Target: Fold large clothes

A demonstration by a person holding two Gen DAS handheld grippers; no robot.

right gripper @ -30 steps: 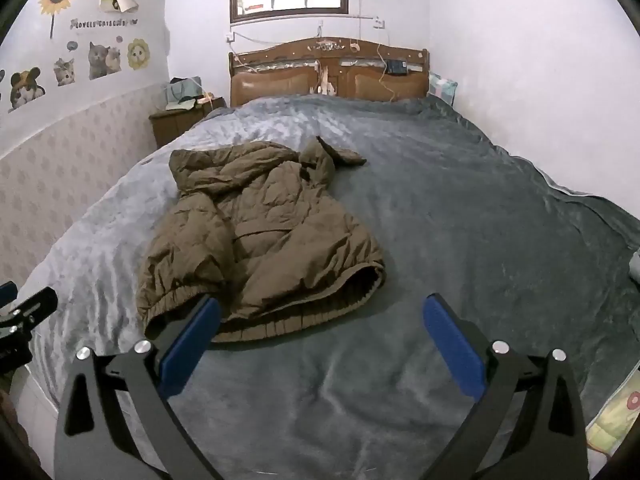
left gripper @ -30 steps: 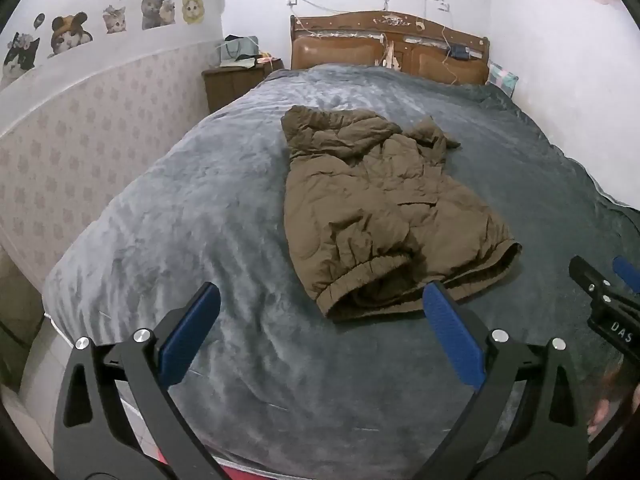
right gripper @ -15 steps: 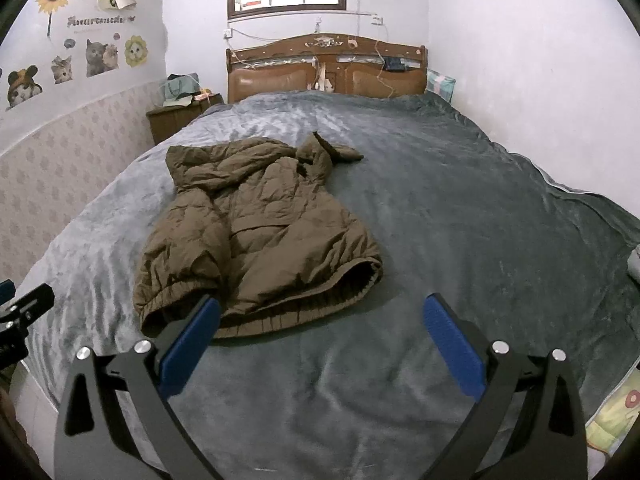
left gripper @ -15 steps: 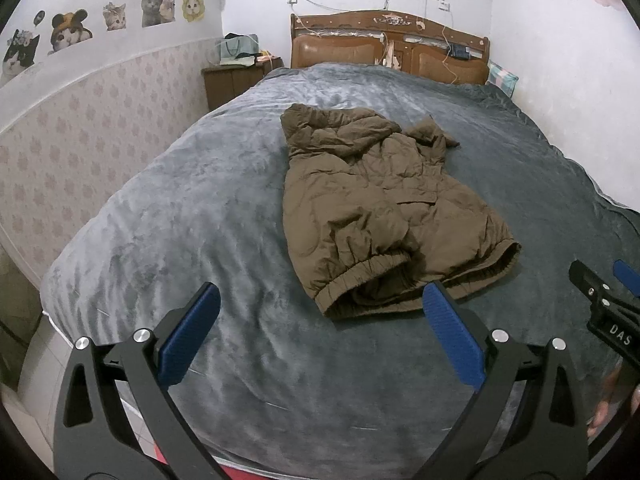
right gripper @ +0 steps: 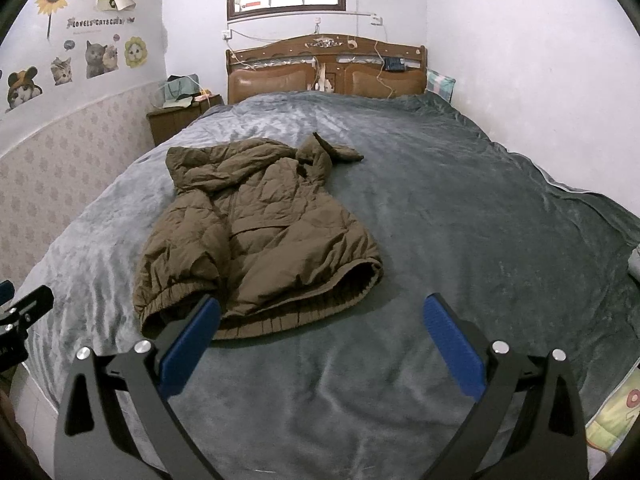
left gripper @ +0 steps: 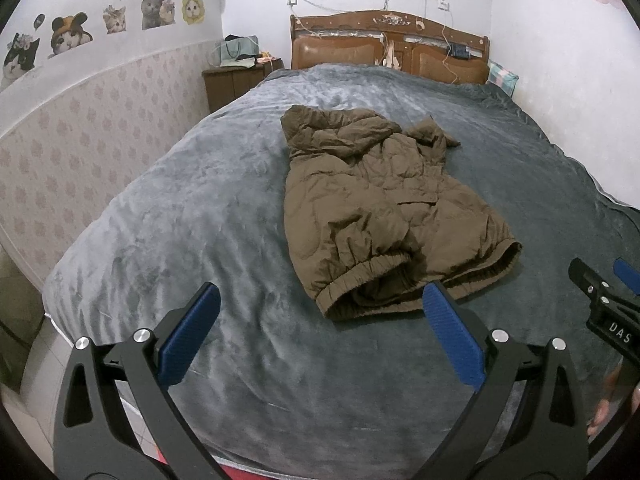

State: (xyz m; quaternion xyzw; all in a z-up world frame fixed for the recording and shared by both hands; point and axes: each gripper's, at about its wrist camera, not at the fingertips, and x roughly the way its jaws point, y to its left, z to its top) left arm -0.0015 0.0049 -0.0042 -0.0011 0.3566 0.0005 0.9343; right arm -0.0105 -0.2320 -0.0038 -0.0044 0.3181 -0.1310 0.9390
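Note:
A brown padded jacket lies on the grey bed cover, hem toward me, hood toward the headboard, one sleeve folded across its front. It also shows in the right wrist view. My left gripper is open and empty above the bed's near edge, short of the jacket's hem. My right gripper is open and empty, just short of the hem and to its right. The right gripper also shows at the left view's right edge.
A wooden headboard stands at the far end. A brown nightstand with a bag stands at the far left by the papered wall. A patterned cloth lies at the bed's near right corner. White wall runs along the right.
Both grippers have tilted up and drawn back slightly; the jacket sits a little lower in both views. The jacket itself has not moved.

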